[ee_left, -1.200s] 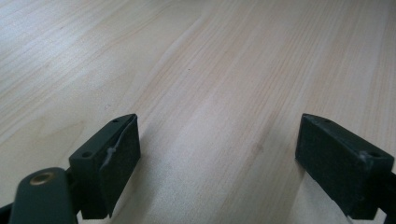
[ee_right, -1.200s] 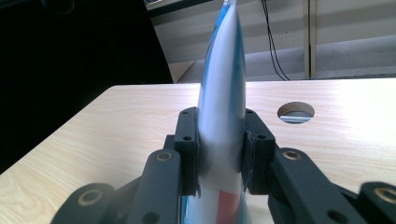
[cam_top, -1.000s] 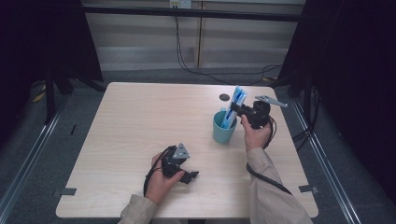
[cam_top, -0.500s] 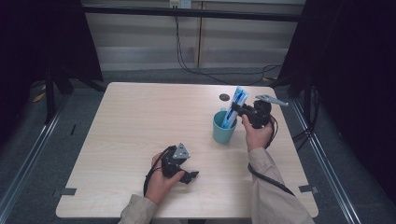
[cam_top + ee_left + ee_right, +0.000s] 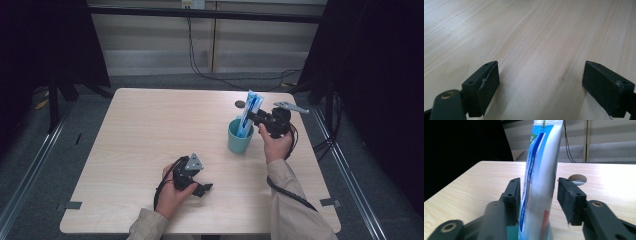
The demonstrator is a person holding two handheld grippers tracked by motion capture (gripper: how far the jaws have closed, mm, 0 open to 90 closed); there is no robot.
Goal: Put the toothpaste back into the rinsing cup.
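A pale wooden table [image 5: 150, 135] stands in a dim room, with dark curtains on both sides and a grey wall with hanging cables at the far end. On the right part of the table stands a teal cup [image 5: 239, 141], and a blue and white tube [image 5: 248, 116], probably toothpaste, stands upright inside it, leaning a little to the far right. Just beyond the cup there is a small round cable hole [image 5: 240, 104] in the tabletop.

The right gripper [image 5: 256, 116] is held level at the height of the tube, on the right side of the cup. In the right gripper view its jaws have just been opening: the tube [image 5: 541, 177] is between them, the left pad is very near or still brushing it, and a clear gap shows beside the right pad, so the tube is released and not squeezed any more.

The left gripper [image 5: 204, 189] rests low on the near part of the table, well apart from the cup. Its jaws stand wide apart with nothing between them, only bare wood.

I judge that the main work is done: the tube is already placed in the cup and let go. What remains is to draw the right gripper back without tipping the tube or the cup.
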